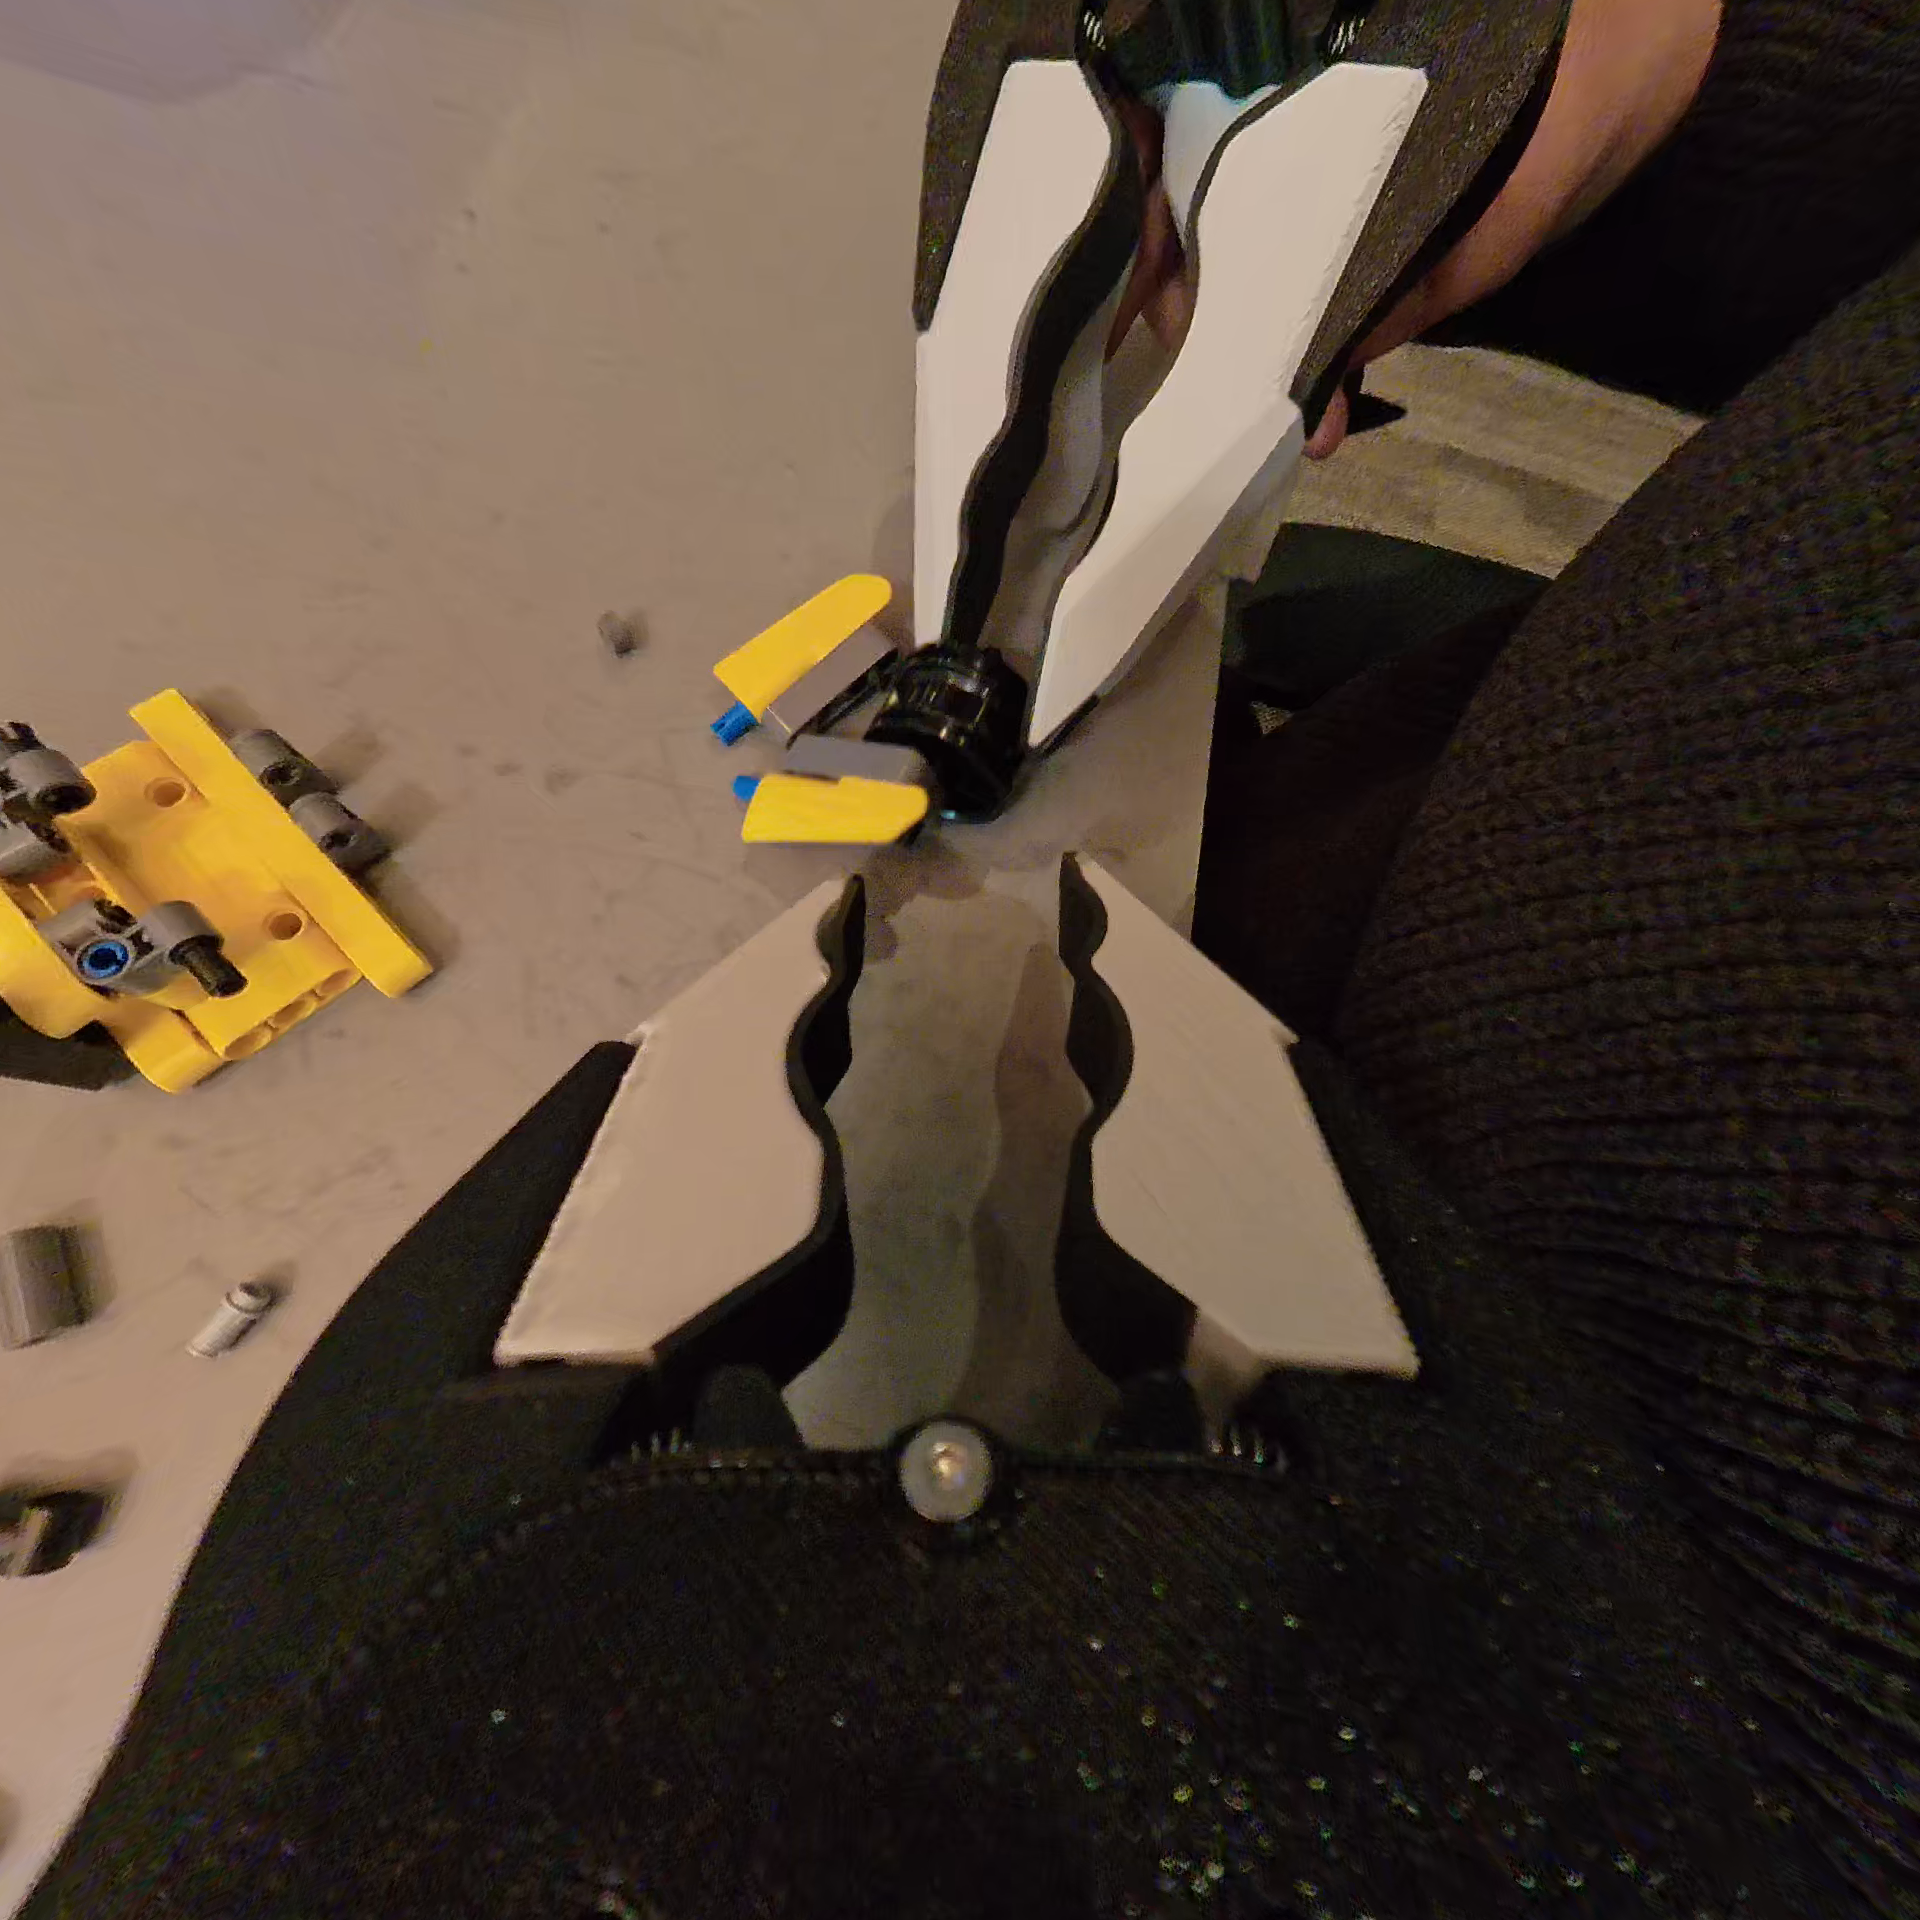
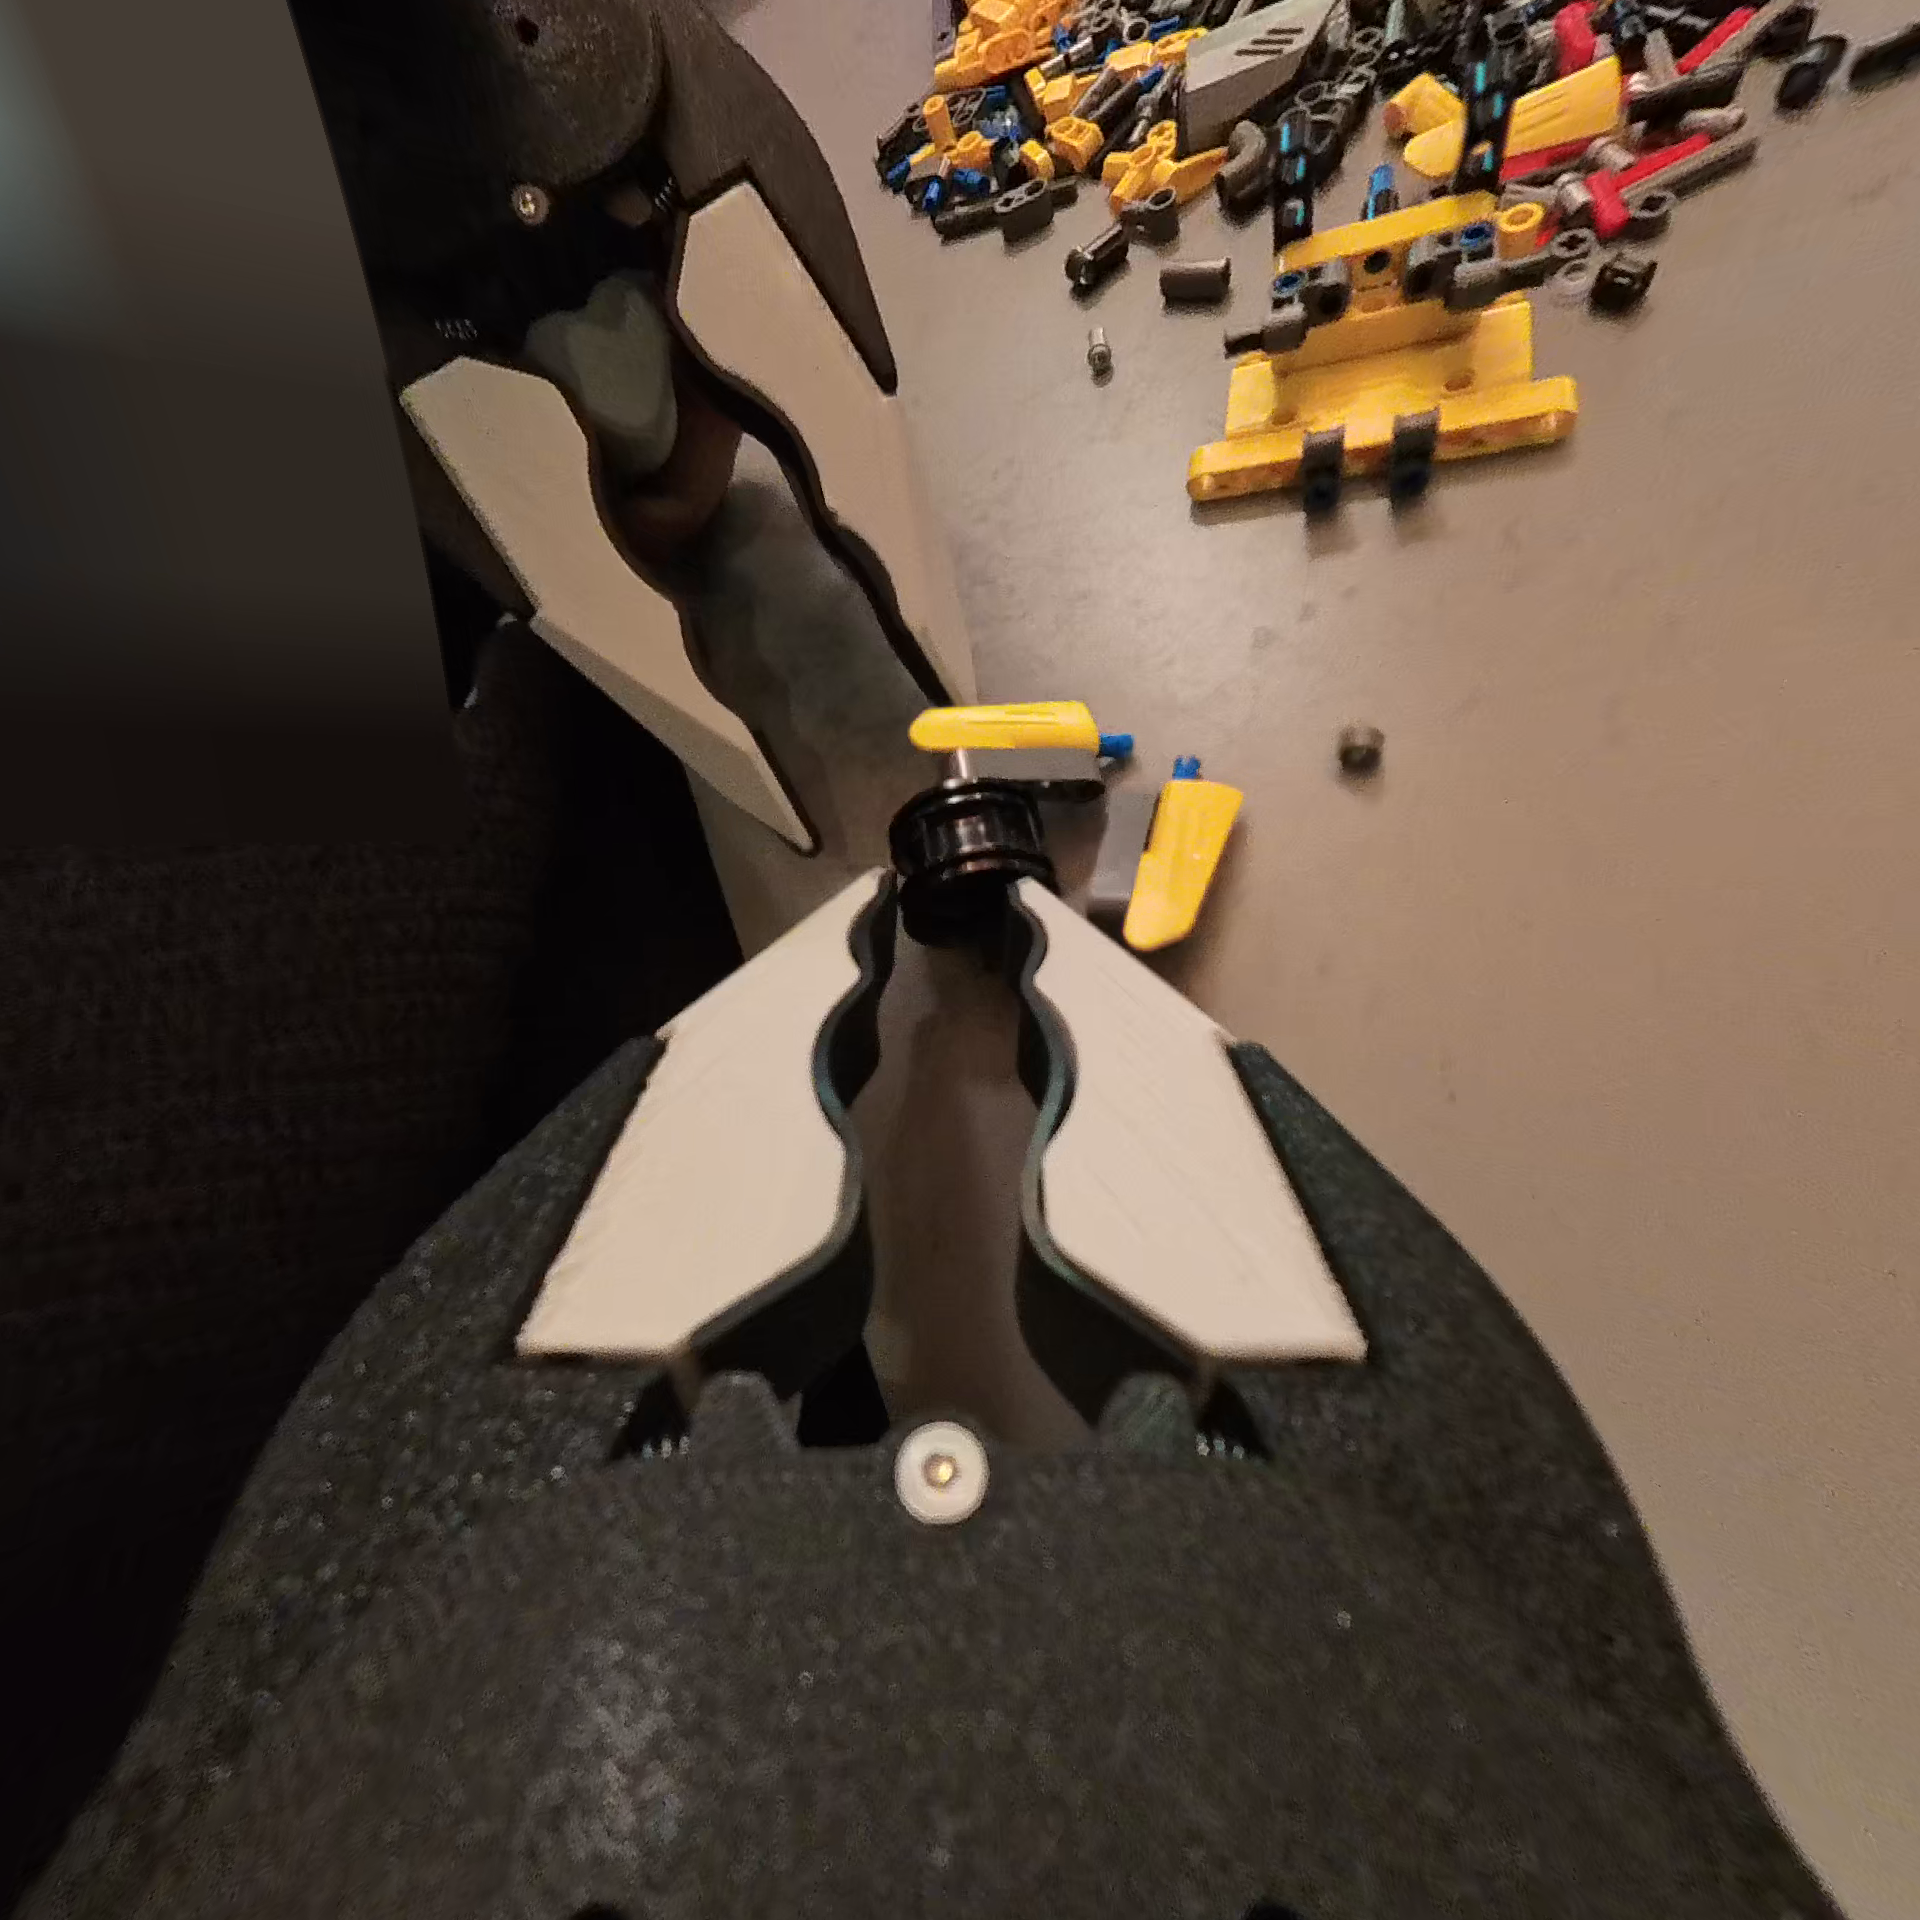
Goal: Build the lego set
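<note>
My right gripper (image 2: 956, 899) is clamped on the black wheel hub (image 2: 966, 847) of a small piece with two yellow blades (image 2: 1179, 868), held low over the grey table (image 2: 1558, 935) near its edge. My left gripper (image 1: 961, 883) hangs spread and empty just short of that hub. Off to the side lie a yellow brick assembly (image 2: 1382, 416) and a heap of loose bricks (image 2: 1299, 114).

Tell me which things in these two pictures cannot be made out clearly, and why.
- Pile of small building parts, right wrist view: blurred, cut by the top edge.
- Yellow assembly, left wrist view: cut by the left edge.
- Black wheel: its lower part hidden between the right gripper fingers.
- Dark part, left wrist view: blurred.
</note>
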{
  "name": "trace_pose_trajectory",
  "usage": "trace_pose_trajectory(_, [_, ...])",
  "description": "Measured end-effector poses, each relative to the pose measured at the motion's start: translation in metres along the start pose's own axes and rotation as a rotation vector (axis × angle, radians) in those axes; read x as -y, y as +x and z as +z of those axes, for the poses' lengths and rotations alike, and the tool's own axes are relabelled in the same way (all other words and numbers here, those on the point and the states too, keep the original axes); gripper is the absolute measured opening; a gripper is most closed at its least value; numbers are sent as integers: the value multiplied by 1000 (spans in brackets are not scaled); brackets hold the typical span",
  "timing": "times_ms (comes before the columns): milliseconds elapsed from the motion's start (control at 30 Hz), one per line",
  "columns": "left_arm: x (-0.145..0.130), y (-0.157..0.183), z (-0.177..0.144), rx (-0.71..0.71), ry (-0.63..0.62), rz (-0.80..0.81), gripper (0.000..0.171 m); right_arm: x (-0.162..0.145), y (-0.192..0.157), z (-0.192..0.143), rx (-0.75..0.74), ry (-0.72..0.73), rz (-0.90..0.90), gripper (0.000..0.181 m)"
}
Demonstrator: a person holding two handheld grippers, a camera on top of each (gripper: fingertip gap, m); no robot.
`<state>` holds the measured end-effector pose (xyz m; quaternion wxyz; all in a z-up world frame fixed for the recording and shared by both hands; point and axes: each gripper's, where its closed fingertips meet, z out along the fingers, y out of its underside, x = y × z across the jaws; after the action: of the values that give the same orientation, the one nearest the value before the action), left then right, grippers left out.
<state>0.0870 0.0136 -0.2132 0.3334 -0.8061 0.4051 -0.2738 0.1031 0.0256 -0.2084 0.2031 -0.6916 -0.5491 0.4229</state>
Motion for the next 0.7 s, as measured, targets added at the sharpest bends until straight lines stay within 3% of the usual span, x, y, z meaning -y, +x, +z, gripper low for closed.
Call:
trace_pose_trajectory(233, [-2,-6,-7,10,15,-19,35,14,6,12,-44,-1,-43,19])
trace_pose_trajectory(300, [-5,-7,-9,8,10,-26,32,12,2,10,-27,-12,-50,27])
trace_pose_trajectory(500, [-9,-12,-18,25,23,-35,28,14,5,-24,-28,49,-67,37])
trace_pose_trajectory(700, [3,-20,-27,93,101,-12,34,12,32,-43,-165,13,-328,26])
